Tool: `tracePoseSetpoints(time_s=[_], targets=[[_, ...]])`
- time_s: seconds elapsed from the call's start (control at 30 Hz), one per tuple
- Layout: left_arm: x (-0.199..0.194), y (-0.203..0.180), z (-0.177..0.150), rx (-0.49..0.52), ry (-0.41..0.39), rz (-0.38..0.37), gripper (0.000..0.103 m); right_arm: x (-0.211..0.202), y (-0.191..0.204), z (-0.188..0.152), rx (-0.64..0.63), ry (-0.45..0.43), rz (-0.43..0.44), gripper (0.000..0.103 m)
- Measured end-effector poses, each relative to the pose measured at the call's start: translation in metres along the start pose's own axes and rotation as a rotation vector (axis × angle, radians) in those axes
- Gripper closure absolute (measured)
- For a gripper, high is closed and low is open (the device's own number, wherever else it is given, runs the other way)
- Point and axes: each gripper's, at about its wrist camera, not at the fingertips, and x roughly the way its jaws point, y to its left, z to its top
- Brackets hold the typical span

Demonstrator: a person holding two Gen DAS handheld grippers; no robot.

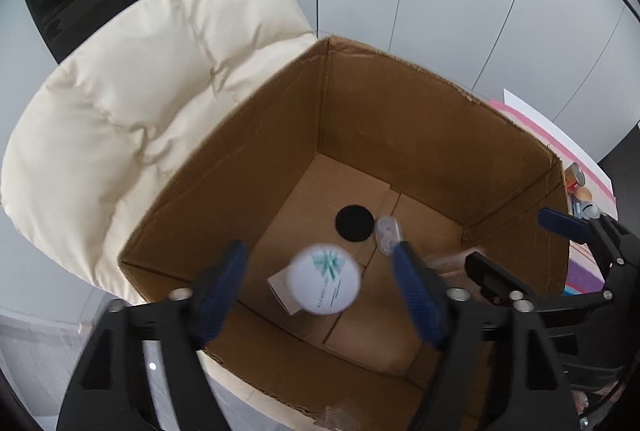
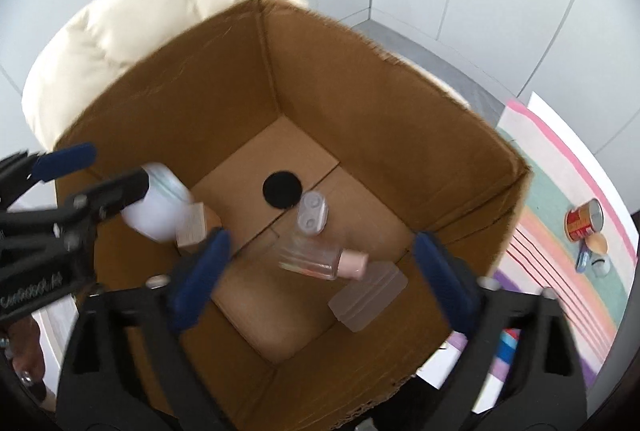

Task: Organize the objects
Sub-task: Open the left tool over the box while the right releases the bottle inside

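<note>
An open cardboard box stands on a cream chair. My left gripper is open above it; a white bottle with a teal mark sits between its fingers, untouched, in mid-air over the box. My right gripper is open and empty above the box; it also shows in the left wrist view. On the box floor lie a black disc, a clear lens case, a glass bottle with pink cap, a frosted pouch and a small beige carton.
The cream padded chair rises behind the box. To the right a striped mat carries a red can and several small items. White wall panels stand behind.
</note>
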Motion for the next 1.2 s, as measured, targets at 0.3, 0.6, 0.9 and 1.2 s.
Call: tracePoseSetpoints(time_s=[0.3,0.6,0.9,1.2], targets=[[-0.004,0.003,0.001,-0.017,0.001,0.004,0.015,-0.014,0.002,-0.002,0.001,-0.024,-0.003,0.005],[-0.011,0.006,0.003,-0.021,-0.015,0.013,0.015,-0.024,0.004,-0.001,0.0,-0.028,-0.012,0.005],[-0.032,0.012,0.004,-0.017,-0.033,-0.001,0.015,-0.042,0.004,-0.005,0.014,-0.031,-0.022,0.005],[-0.064,0.013,-0.028,0.004,-0.023,-0.008,0.015,-0.074,0.007,-0.032,0.032,-0.024,-0.035,0.005]])
